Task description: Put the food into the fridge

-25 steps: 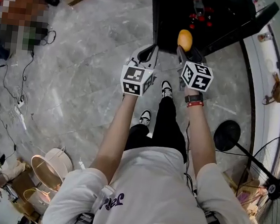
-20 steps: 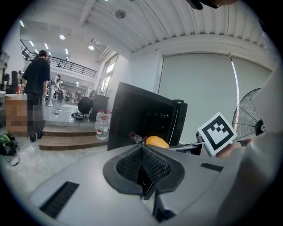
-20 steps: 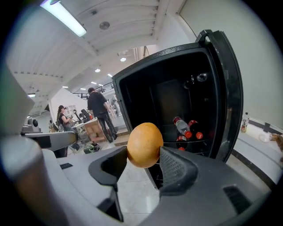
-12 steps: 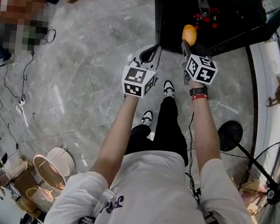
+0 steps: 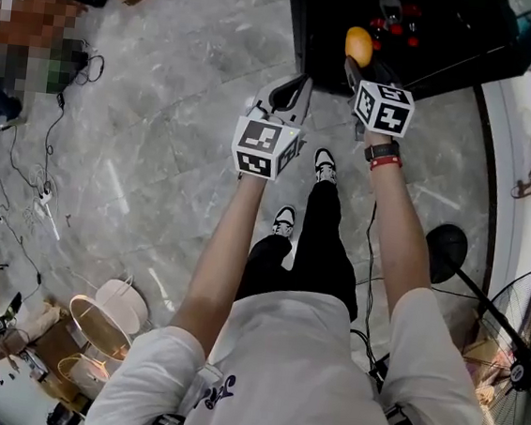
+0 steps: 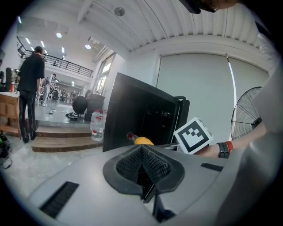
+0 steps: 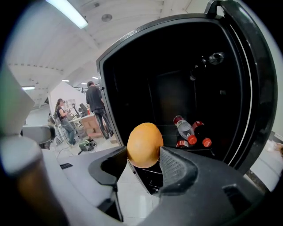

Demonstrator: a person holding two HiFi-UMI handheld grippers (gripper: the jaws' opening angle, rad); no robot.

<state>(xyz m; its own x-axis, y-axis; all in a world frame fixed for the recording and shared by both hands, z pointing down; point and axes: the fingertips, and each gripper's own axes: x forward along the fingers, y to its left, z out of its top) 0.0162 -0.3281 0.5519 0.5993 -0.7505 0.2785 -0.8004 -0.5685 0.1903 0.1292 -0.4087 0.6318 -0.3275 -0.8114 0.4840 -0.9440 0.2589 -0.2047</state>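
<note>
Our right tool (image 7: pixel 145 155) pinches the orange (image 7: pixel 144 142) before the open fridge (image 7: pixel 146 79), seemingly not yet inside, so we have placing left; our left tool (image 6: pixel 142 170) is pressed together.

Light: bright, even, from ceiling strip lamp (image 7: pixel 66 12) and spot lamps (image 6: pixel 59 35).
Floor (image 5: pixel 164 102): pale sheen, soft shadows.
Fridge (image 7: pixel 168 88) interior: dark, little detail.
Edges: strong fisheye bending, black vignette in gripper views.
Focus: orange (image 7: pixel 144 145) sharp.
</note>
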